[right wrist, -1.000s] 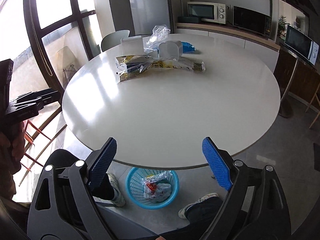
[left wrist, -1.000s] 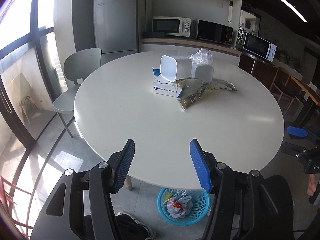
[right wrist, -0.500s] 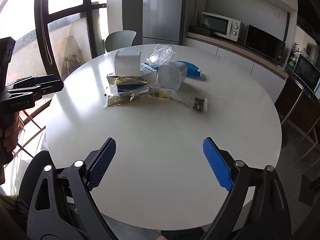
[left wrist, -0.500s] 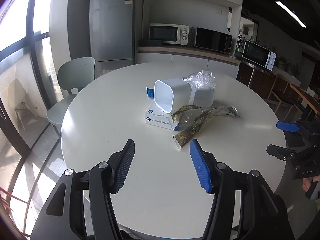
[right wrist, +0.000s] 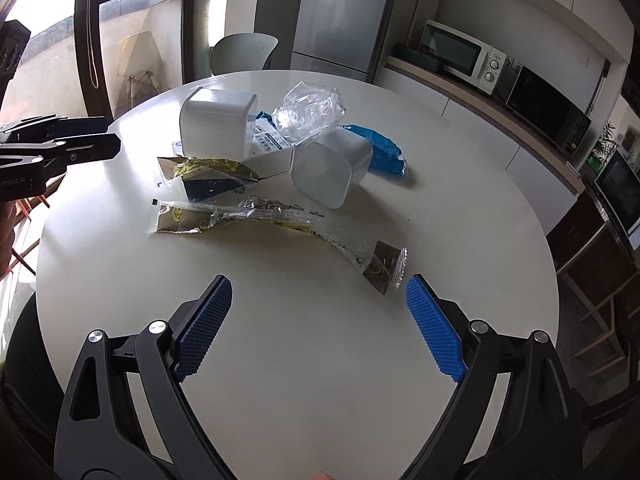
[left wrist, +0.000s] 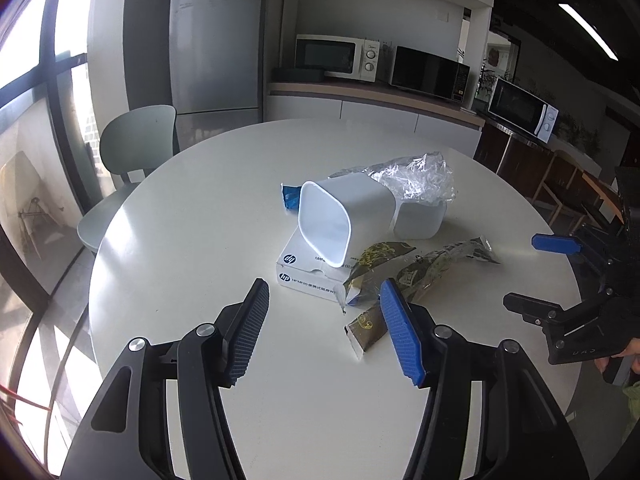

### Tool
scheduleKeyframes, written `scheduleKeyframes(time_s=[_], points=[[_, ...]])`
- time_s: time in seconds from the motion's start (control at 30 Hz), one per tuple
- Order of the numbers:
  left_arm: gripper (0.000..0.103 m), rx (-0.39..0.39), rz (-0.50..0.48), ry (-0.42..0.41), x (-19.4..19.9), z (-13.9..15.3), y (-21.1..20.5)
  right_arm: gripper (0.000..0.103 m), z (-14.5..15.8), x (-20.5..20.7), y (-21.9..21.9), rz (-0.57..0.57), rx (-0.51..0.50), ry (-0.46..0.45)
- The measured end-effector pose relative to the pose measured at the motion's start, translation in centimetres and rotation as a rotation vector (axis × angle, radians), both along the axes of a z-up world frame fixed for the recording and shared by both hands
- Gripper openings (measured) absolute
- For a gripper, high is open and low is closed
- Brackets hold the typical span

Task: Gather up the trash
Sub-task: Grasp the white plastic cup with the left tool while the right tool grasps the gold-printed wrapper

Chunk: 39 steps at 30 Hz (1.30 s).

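1. The left hand-held gripper hangs over the round white worktop, its jaws apart and nothing between them.
2. The right hand-held gripper has its jaws spread wide and is likewise empty.
3. The trash lies in a cluster near the middle of the worktop.
4. A long foil snack wrapper stretches across the near side of the cluster; its torn end lies just beyond the right hand-held gripper's right finger.
5. A second foil wrapper lies behind it.
6. Two white plastic tubs lie tipped on their sides; one rests on a white printed box.
7. Crumpled clear plastic sits on the other tub, with a blue packet behind.
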<state>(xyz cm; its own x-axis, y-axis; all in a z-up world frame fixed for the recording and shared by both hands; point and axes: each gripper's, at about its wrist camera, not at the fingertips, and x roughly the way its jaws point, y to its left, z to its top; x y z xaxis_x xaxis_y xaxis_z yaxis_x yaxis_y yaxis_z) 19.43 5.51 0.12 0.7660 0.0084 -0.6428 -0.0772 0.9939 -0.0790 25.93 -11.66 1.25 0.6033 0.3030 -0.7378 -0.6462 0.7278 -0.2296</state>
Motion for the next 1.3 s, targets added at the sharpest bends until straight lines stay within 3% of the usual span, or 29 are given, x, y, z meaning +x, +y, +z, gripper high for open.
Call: scheduleKeyframes(time_s=[0.2, 0.4, 0.6, 0.67, 0.8, 0.87, 1.0, 1.3], points=[[0.060, 0.061, -0.044, 0.008, 2.5, -0.2, -0.6, 0.085, -0.7, 2.3, 1.1, 0.056, -0.067, -0.010], [0.060, 0.040, -0.084, 0.033, 5.4, -1.1, -0.1, 0.084, -1.6, 4.6, 2.5, 0.089, -0.104, 0.012], [0.060, -0.011, -0.152, 0.057, 7.2, -1.9, 0.2, 0.073, -2.3, 6.1, 3.4, 0.108, -0.114, 0.044], [0.060, -0.028, -0.160, 0.052, 7.4, -2.1, 0.3, 0.060, -2.6, 6.3, 3.7, 0.112, -0.116, 0.062], [0.044, -0.062, -0.209, 0.039, 7.5, -2.2, -0.1, 0.043, -3.0, 6.6, 4.0, 0.118, -0.123, 0.083], [0.031, -0.065, -0.218, 0.040, 7.5, -2.3, -0.4, 0.026, -3.1, 6.4, 3.9, 0.113, -0.125, 0.086], [0.003, -0.038, -0.222, 0.030, 7.5, -2.2, -1.1, 0.006, -2.9, 5.8, 3.6, 0.098, -0.117, 0.085], [0.002, -0.007, -0.152, -0.031, 4.4, -0.1, -1.0, 0.001, -1.8, 3.9, 1.5, 0.032, -0.057, 0.098]])
